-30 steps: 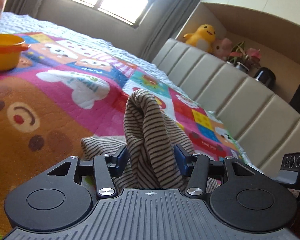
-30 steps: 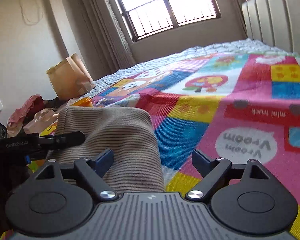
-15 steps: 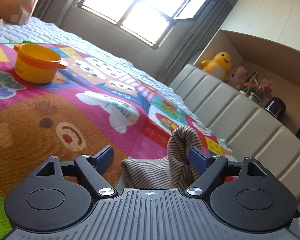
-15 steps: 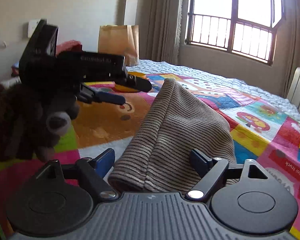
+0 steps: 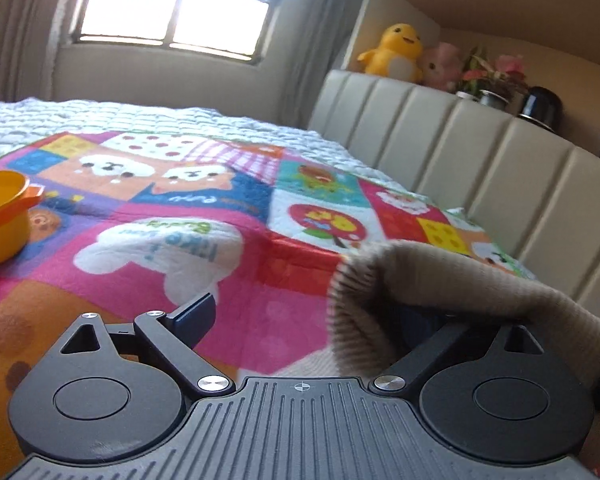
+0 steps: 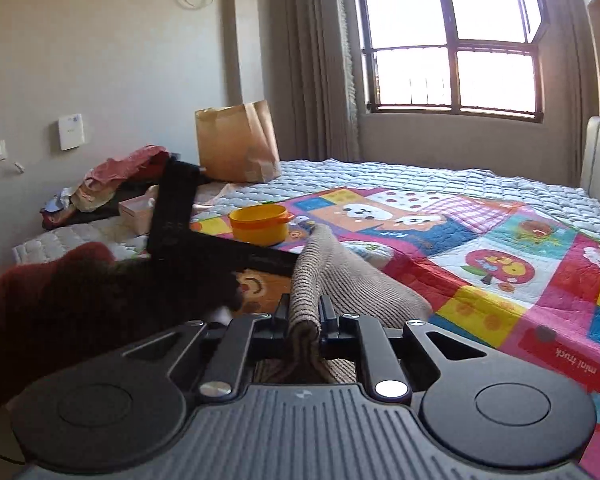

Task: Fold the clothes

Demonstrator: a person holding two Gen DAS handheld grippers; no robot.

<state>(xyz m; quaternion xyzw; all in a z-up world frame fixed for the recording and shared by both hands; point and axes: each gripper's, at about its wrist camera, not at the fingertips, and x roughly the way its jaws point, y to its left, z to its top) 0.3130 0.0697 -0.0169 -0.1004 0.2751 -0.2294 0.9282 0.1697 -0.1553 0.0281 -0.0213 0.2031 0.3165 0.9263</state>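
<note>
Fabric of a beige, finely striped ribbed knit garment (image 6: 340,280) is pinched between the closed fingers of the right gripper (image 6: 304,318), rising from them as a ridge that slopes up and forward, then spreads down to the right onto the colourful patchwork cartoon play mat (image 6: 500,248). The left gripper (image 5: 312,312) stands wide apart; the same garment (image 5: 440,280) drapes over its right finger, hiding the tip, while its left finger (image 5: 194,316) is bare above the mat. Ahead and left of both grippers sits a yellow-orange plastic toy pot (image 6: 260,224). A padded beige headboard (image 5: 480,152) runs along the right.
</note>
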